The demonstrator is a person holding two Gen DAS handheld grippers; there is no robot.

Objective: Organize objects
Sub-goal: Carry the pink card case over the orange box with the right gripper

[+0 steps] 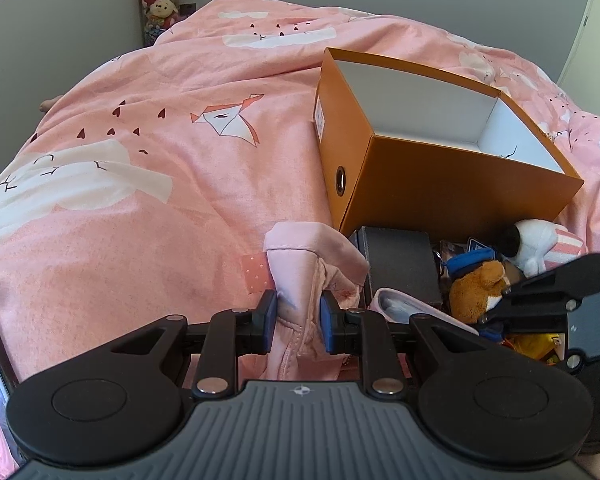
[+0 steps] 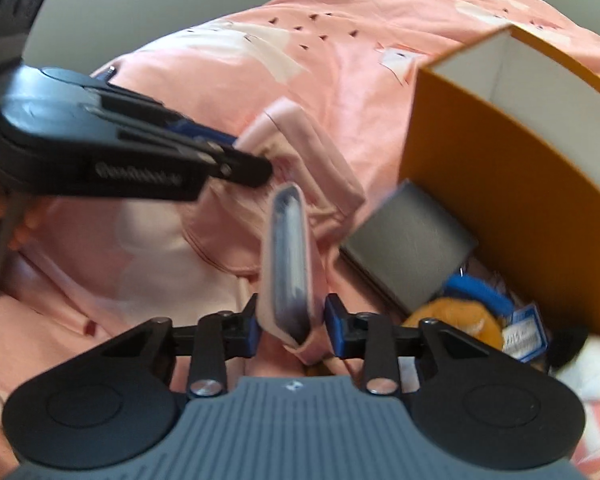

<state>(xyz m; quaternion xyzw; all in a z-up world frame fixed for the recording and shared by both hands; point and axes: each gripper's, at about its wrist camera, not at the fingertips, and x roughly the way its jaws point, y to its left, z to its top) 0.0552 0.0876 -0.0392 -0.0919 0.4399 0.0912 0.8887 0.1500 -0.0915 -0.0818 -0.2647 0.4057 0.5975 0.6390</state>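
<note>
Pink cloth (image 1: 300, 280) is bunched up between the blue pads of the left gripper (image 1: 298, 318), and the pads are pinching it tight. The cloth sticks up just past the fingertips and hangs down under them too. It lies on the pink bed cover (image 1: 160, 200), which has white clouds and little foxes on it.

The right gripper (image 2: 291, 322) has a flat pink case (image 2: 286, 264) standing up between its two pads. The case has a dark grey middle. It leans on the left pad, and a thin gap shows by the right pad, so I cannot tell if it is squeezed. This picture is blurry.

In the right view, the left gripper comes in from the left side, with its tip on the pink cloth just beyond the top of the case.

An orange box (image 1: 440, 184) with white inside sits open on the bed, past both grippers and to the right. Right in front of it lie a dark grey box (image 1: 400, 264), a brown teddy with a blue hat (image 1: 476, 280) and a white soft toy (image 1: 540, 244), all close together.
</note>
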